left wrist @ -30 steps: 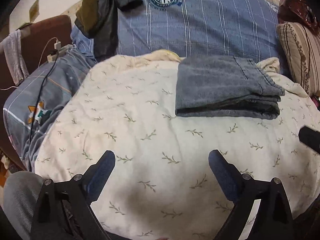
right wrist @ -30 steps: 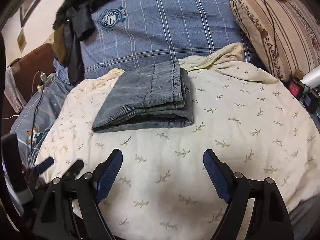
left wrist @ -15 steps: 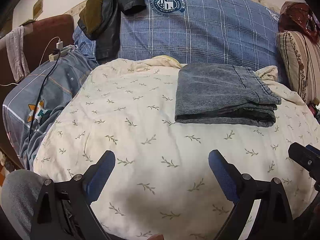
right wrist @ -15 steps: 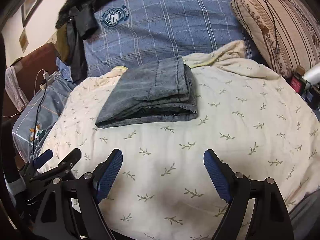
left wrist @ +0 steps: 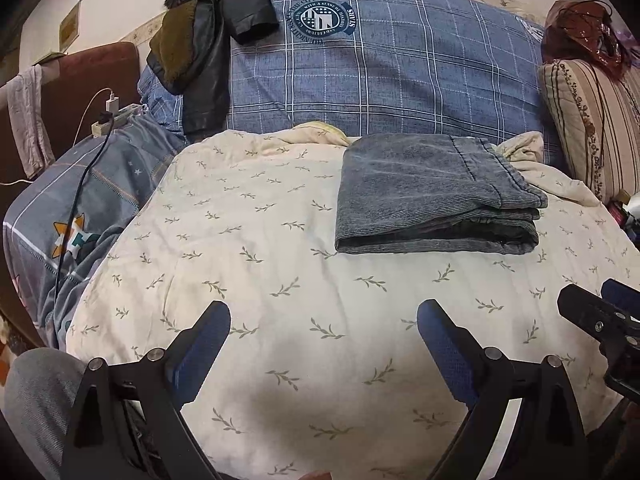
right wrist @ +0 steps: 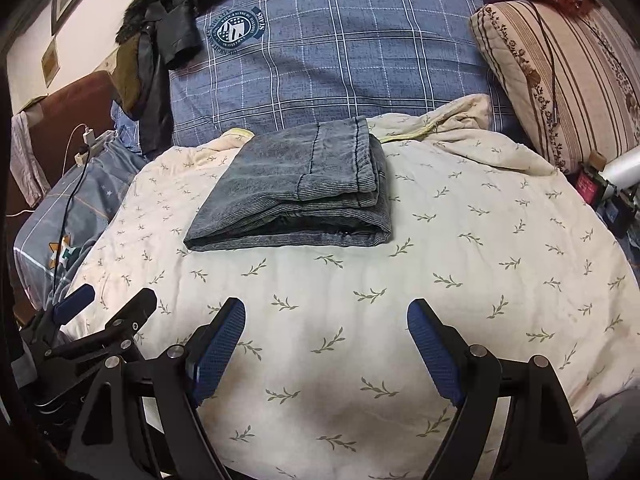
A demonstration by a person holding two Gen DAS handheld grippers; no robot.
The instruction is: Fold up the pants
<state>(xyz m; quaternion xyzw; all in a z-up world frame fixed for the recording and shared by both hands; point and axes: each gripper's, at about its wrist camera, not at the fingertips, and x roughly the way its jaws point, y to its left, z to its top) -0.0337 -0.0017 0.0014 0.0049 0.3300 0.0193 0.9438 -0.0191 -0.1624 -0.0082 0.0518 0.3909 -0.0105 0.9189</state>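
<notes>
Already folded: grey-blue corduroy pants lying crosswise, well ahead on leaf-print cream quilt; left gripper and right gripper both spread, empty, roughly equally near.

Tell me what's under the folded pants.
The pants lie on a cream leaf-print blanket spread on the bed, with a blue plaid pillow behind. Whatever is beneath the blanket there is covered.

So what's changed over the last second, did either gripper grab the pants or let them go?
Neither. Both grippers pulled back slightly from the folded pants, and more of the right gripper now shows at the edge of the left wrist view. The left gripper stayed open and empty, as did the right. The pants stayed folded in the same spot on the cream blanket.
</notes>
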